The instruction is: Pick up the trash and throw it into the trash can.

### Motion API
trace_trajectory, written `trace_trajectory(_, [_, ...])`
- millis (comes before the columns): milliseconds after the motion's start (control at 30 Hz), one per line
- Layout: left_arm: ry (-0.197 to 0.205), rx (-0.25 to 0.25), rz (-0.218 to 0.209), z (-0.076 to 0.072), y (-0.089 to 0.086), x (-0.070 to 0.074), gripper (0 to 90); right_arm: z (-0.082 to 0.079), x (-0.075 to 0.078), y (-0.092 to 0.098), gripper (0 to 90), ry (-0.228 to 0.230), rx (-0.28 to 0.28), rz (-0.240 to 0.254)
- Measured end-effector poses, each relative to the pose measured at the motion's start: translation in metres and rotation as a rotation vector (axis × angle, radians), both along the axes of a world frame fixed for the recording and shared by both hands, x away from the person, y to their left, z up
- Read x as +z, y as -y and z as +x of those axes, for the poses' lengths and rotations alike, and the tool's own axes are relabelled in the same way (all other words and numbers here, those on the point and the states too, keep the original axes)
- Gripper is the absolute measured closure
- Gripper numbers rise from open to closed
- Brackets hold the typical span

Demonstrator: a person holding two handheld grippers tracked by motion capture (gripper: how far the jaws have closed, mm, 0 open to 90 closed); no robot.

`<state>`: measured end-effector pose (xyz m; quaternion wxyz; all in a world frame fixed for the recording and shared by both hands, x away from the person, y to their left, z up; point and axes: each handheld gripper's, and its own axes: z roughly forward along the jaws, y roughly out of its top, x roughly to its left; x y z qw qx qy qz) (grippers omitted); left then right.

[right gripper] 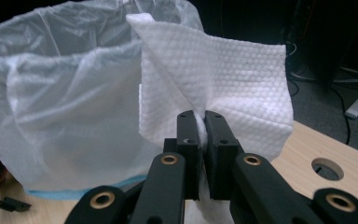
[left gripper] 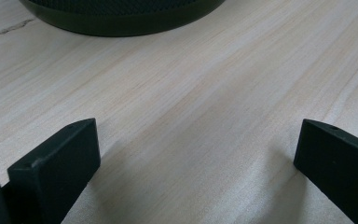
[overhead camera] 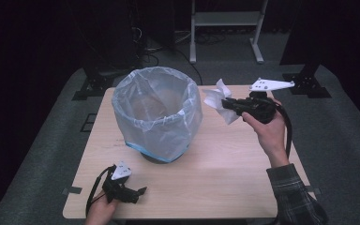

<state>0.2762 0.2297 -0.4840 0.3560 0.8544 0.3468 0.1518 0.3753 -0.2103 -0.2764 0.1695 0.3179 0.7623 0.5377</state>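
I see the table (overhead camera: 225, 178) first: pale wood grain, rounded corners, standing on grey carpet with dark surroundings. In the right claw view a round hole (right gripper: 327, 168) is cut through its top near one edge.

Next in size is the bin (overhead camera: 157, 112), sitting left of the table's middle. It is lined with a clear, crinkled plastic bag (right gripper: 60, 107) folded over the rim and hanging down the outside, with a thin blue band along its lower hem. Below that hem I can make out the bin's dark base, whose curved edge also shows at the top of the left claw view.

The paper towel (right gripper: 223, 88) comes next: white, with a fine dimpled texture, bunched and creased where it is pinched, its loose corners fanning upward and sideways. It is held in the air over the table, just beside the bin's right side and near rim height.

My right claw (right gripper: 204, 135) is clamped narrow on that towel, jaws pressed together with a fold of it between them.

My left claw (left gripper: 196, 154) rests low at the table's near left corner, jaws spread wide with bare wood between them, well apart from the bin.
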Motion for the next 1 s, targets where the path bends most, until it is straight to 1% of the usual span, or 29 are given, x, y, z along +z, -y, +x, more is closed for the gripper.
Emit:
trace_trajectory(100, [0.000,0.000,0.000,0.000,0.000,0.000,0.0,0.001,0.009,-0.004,84.8,0.006,0.011,0.016])
trace_trajectory(233, [0.000,-0.001,0.000,0.000,0.000,0.000,0.0,0.003,0.021,-0.011,84.9,0.021,0.025,0.026])
trace_trajectory(467, [0.000,-0.002,0.003,0.000,0.000,0.000,0.0,0.004,0.041,-0.030,84.8,0.048,0.057,0.023])
trace_trajectory(800, [0.000,-0.002,0.004,0.000,0.000,0.000,0.0,0.009,0.058,-0.067,84.8,0.069,0.112,0.001])
trace_trajectory(1000, [0.000,-0.002,0.003,0.000,0.000,0.000,0.0,0.014,0.065,-0.090,84.8,0.074,0.141,0.009])
